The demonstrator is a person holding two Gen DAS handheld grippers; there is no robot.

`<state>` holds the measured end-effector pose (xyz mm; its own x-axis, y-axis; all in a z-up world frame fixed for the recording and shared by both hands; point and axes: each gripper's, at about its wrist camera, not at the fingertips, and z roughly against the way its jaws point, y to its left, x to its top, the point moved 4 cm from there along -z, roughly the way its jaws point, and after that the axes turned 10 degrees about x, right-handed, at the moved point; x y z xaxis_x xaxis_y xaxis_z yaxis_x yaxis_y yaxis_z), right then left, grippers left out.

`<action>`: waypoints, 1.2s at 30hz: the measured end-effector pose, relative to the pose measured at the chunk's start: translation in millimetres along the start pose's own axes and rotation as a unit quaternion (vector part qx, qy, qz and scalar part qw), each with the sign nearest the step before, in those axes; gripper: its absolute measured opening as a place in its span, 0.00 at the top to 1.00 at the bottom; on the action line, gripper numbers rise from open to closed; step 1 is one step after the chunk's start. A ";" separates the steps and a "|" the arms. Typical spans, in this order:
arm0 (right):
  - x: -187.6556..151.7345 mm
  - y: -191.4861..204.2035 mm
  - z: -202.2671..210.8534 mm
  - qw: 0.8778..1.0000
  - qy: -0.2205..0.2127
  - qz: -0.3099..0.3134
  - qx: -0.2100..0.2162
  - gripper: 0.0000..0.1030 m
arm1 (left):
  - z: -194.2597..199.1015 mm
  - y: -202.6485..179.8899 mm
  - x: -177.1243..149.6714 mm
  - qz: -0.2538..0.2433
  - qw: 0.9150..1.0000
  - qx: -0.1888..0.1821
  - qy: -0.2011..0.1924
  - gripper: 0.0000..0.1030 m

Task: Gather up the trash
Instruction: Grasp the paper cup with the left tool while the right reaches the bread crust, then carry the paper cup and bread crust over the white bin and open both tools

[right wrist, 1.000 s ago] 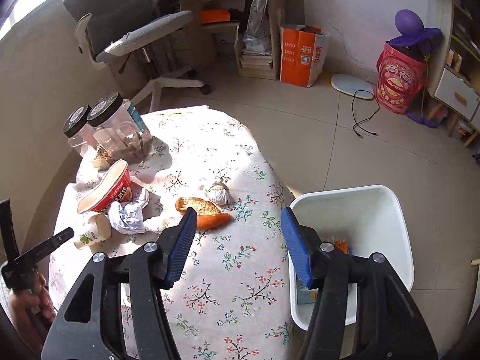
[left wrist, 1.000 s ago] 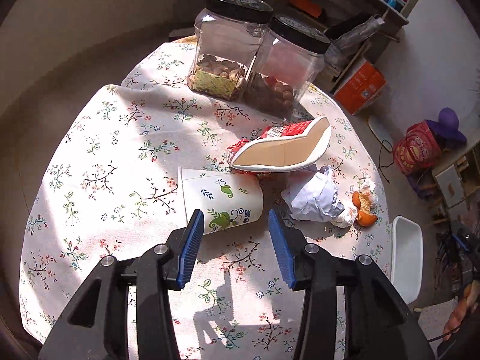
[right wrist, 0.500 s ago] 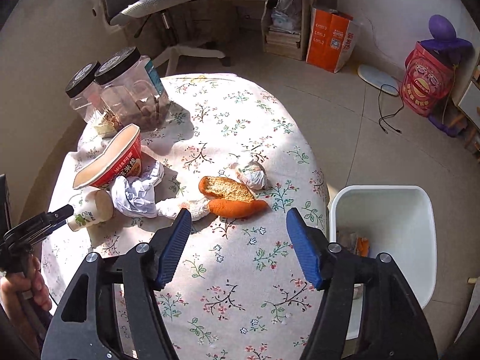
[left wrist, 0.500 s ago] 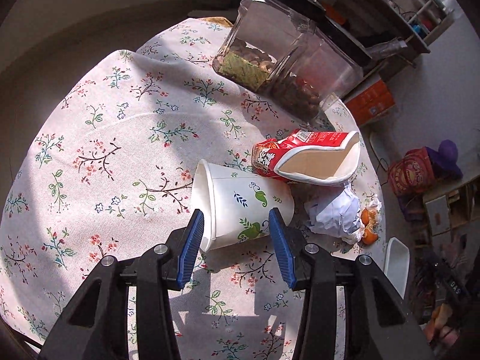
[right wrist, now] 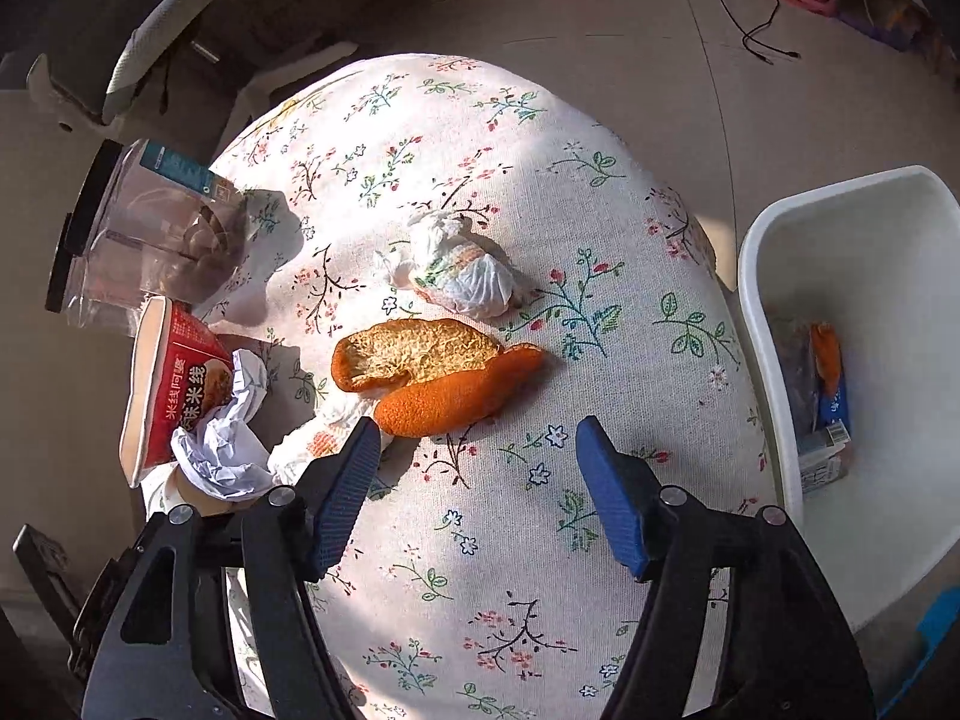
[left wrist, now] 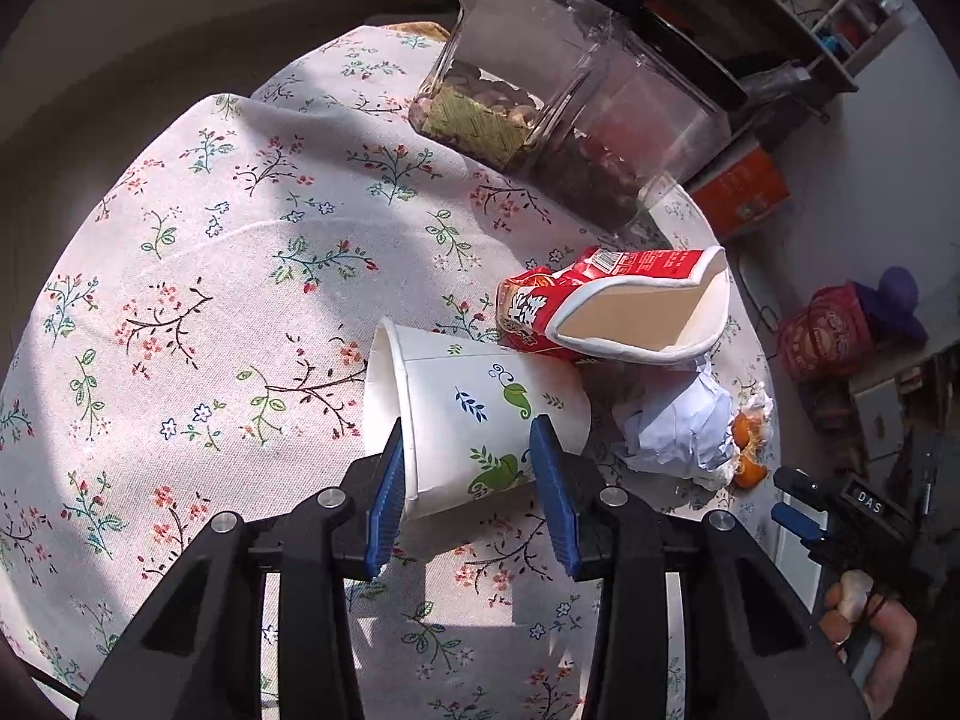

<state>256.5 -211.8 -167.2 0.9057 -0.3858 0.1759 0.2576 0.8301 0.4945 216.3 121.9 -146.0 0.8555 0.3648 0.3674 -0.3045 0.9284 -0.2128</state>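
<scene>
Two jars [left wrist: 540, 120], one paper cup [left wrist: 480, 414], one noodle bowl [left wrist: 612, 312], perhaps three crumpled wads [right wrist: 456, 264], one bin [right wrist: 870, 300].

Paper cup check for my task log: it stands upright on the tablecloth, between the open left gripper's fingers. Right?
Not quite: the paper cup lies on its side, as the left wrist view shows. It is on the tablecloth, between the open left gripper's fingers.

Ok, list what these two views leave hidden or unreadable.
- Left view: the paper cup's inside faces away; contents unknown.
- Left view: whether the left gripper touches it is unclear.
- Left view: jar lids are blurred near the frame edge.
- Right view: trash bin cut by the edge; its wall hides contents.
</scene>
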 end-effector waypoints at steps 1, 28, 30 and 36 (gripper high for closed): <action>0.3 -1.6 -3.2 1.000 0.001 -0.009 0.004 0.42 | 0.3 -1.1 0.3 -0.003 1.000 0.001 -0.002 0.63; 3.8 5.3 36.2 0.998 -0.044 -0.013 0.039 0.91 | 45.1 -30.6 -9.0 -0.040 0.998 -0.042 -0.024 0.97; 1.9 5.8 45.8 0.998 -0.051 -0.004 0.034 0.91 | 53.3 -36.5 -10.3 -0.041 0.998 -0.050 -0.029 0.97; -0.3 5.0 73.4 0.997 -0.073 0.011 0.033 0.92 | 74.4 -62.0 -17.3 -0.053 0.995 -0.076 -0.041 0.97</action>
<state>232.7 -237.1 -102.3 0.8507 -0.4268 0.3068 0.2116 0.8124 0.5434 189.3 63.2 -71.8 0.8409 0.2752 0.4660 -0.1420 0.9431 -0.3007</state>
